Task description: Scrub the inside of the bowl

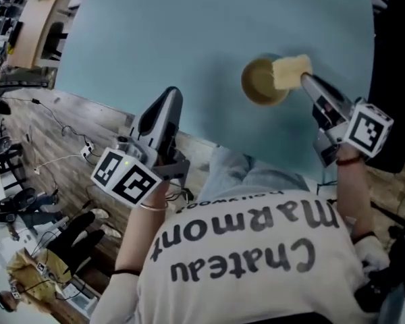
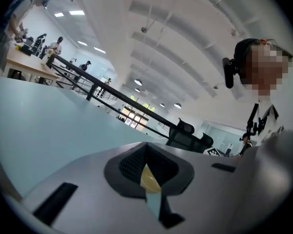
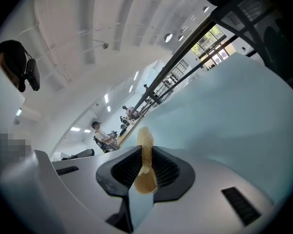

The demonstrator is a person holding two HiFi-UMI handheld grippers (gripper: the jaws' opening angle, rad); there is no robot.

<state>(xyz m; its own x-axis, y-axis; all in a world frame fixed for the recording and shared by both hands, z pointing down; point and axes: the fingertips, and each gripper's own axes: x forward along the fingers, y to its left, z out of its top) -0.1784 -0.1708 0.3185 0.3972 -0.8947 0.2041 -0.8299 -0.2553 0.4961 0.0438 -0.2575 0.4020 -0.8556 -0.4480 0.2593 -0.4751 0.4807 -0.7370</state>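
A tan bowl point(image 1: 260, 83) stands on the pale blue table point(image 1: 189, 39), towards its right side. My right gripper point(image 1: 304, 79) is shut on a yellow sponge point(image 1: 291, 71), which hangs over the bowl's right rim. In the right gripper view the sponge point(image 3: 145, 143) stands edge-on, pinched between the jaws, with the bowl point(image 3: 145, 183) showing just under it. My left gripper point(image 1: 170, 94) is shut and empty, over the table's near edge, well to the left of the bowl. A yellow sliver, probably the bowl point(image 2: 149, 178), shows past its closed jaws point(image 2: 147, 155).
The table's near edge point(image 1: 121, 110) runs diagonally, with wooden floor and cables point(image 1: 61, 147) below it. A wooden desk point(image 1: 34, 19) is at the upper left. Dark chairs point(image 2: 190, 136) stand beyond the table. My white shirt point(image 1: 250, 248) fills the bottom of the head view.
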